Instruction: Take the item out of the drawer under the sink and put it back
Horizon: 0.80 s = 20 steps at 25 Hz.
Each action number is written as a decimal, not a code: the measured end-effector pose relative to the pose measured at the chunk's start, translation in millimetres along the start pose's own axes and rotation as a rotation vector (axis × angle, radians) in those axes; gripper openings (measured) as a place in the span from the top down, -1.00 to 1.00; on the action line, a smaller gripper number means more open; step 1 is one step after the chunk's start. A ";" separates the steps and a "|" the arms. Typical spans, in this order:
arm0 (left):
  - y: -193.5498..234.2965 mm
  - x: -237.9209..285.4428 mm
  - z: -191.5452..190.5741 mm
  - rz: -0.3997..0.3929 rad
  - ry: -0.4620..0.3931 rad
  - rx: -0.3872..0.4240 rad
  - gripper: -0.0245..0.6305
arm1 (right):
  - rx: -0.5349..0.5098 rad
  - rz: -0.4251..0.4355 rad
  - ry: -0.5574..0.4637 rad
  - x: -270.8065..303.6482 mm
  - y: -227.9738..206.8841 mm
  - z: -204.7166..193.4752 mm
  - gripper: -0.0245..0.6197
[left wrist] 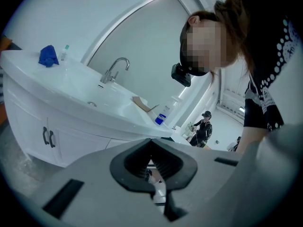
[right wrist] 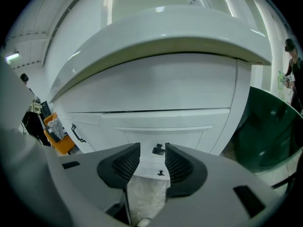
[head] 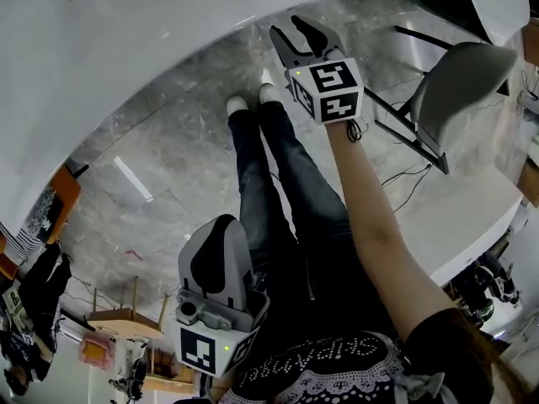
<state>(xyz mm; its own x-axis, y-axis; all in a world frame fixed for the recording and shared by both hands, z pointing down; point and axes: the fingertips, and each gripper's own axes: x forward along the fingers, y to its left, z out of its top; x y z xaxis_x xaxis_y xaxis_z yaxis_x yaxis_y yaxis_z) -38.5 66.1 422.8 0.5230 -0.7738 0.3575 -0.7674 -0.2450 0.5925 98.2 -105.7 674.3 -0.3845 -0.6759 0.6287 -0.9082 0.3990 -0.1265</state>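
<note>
The white vanity under the sink point(right wrist: 161, 79) fills the right gripper view, with its drawer fronts point(right wrist: 163, 122) closed. My right gripper point(right wrist: 152, 148) stands open a short way in front of them, and a small black drawer handle point(right wrist: 158, 150) shows in the gap between its pads, not touched. In the head view that right gripper point(head: 296, 25) reaches forward under the curved white counter point(head: 168, 40). My left gripper point(head: 222, 221) hangs low beside the person's legs, jaws together and empty. Its own view shows the left gripper point(left wrist: 151, 141) shut. No item from the drawer is in sight.
On the counter are a faucet point(left wrist: 116, 69), a blue cloth point(left wrist: 48, 56) and a bottle point(left wrist: 163, 115). Cabinet doors with black handles point(left wrist: 49, 137) sit left of the drawers. A grey chair point(head: 459, 82) and a white table point(head: 472, 217) stand to the right. Another person point(left wrist: 203, 129) stands far off.
</note>
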 end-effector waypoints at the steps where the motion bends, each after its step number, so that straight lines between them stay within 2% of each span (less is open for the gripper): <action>1: -0.9 1.0 0.1 0.000 0.001 -0.004 0.91 | 0.005 -0.003 0.009 3.7 -1.9 -3.1 0.44; 10: -4.9 5.8 -0.6 0.009 -0.004 -0.031 0.91 | 0.028 0.006 0.075 37.2 -13.3 -22.3 0.36; 20: 0.2 8.9 -3.3 0.027 -0.003 -0.036 0.91 | 0.076 0.021 0.083 58.9 -17.4 -23.9 0.36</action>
<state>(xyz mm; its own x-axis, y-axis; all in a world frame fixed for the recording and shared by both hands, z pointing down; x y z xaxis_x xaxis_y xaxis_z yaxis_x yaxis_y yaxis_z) -32.8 61.1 428.4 0.5007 -0.7818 0.3716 -0.7676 -0.2026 0.6080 95.3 -137.6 731.8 -0.3910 -0.6129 0.6866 -0.9114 0.3617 -0.1960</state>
